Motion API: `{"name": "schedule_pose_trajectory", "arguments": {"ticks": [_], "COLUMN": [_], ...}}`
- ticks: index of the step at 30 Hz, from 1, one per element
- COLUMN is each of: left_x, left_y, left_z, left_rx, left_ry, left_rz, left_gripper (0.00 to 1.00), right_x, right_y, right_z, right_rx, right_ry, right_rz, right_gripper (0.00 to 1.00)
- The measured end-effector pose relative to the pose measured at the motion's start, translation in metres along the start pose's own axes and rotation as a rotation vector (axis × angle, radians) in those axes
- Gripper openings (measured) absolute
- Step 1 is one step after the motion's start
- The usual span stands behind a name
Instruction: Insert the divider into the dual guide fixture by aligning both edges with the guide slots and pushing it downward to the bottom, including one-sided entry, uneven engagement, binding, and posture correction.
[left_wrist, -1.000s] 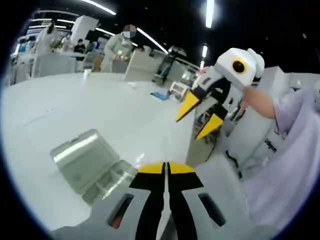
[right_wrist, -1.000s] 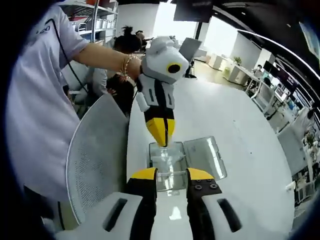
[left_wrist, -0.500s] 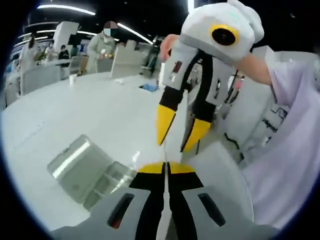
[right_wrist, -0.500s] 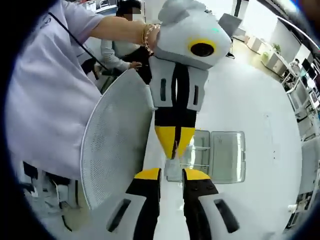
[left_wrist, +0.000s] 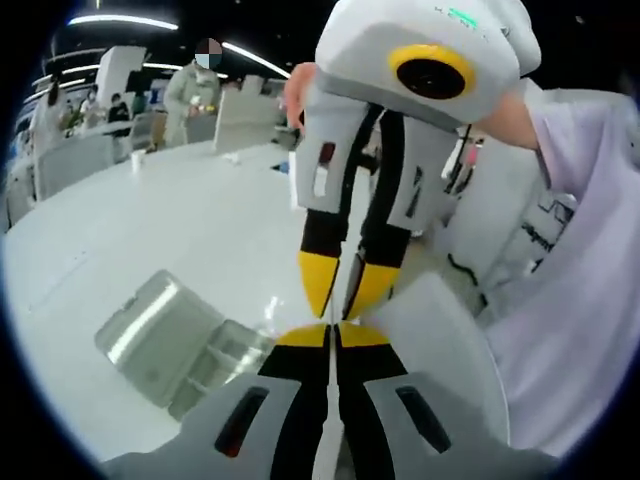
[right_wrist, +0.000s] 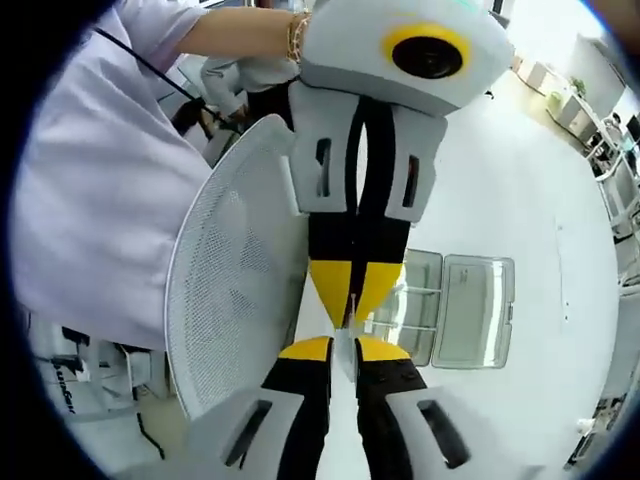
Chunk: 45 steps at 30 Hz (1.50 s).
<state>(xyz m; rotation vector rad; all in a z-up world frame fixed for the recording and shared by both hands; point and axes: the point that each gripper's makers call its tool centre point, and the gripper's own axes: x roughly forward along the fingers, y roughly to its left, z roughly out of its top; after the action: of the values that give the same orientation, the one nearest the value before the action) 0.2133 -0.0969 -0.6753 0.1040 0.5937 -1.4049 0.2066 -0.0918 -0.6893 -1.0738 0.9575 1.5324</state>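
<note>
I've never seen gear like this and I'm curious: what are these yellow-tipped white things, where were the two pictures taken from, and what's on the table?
There is no robot here. A person in a pale shirt holds a two-jaw tool in each hand. Each tool carries a fisheye camera looking along its own jaws, which rise from the bottom of the picture. The left gripper view rides on the left tool and the right gripper view on the right tool. Each view also shows the other tool pointing down, with the tips almost meeting. On the white table lies a clear plastic box with its lid open. A mesh chair back stands nearby. I cannot tell whether anything thin is pinched.
</note>
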Motion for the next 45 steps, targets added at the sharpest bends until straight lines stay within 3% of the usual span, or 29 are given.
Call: {"name": "schedule_pose_trajectory", "arguments": {"ticks": [18, 26, 36, 45], "left_x": [0.000, -0.010, -0.044, -0.078], "left_y": [0.001, 0.004, 0.012, 0.013], "left_z": [-0.001, -0.005, -0.008, -0.010], "left_rx": [0.058, 0.061, 0.060, 0.022], "left_ry": [0.008, -0.027, -0.117, -0.193], "left_rz": [0.003, 0.030, 0.106, 0.169], "left_gripper": [0.00, 0.15, 0.30, 0.38], "right_x": [0.003, 0.001, 0.000, 0.011], "right_y": [0.000, -0.007, -0.017, -0.028], "right_z": [-0.001, 0.007, 0.005, -0.017], "right_rx": [0.072, 0.092, 0.118, 0.158], "right_ry": [0.020, 0.000, 0.019, 0.049], "right_rz": [0.031, 0.014, -0.030, -0.066], "right_gripper": [0.00, 0.00, 0.00, 0.00]}}
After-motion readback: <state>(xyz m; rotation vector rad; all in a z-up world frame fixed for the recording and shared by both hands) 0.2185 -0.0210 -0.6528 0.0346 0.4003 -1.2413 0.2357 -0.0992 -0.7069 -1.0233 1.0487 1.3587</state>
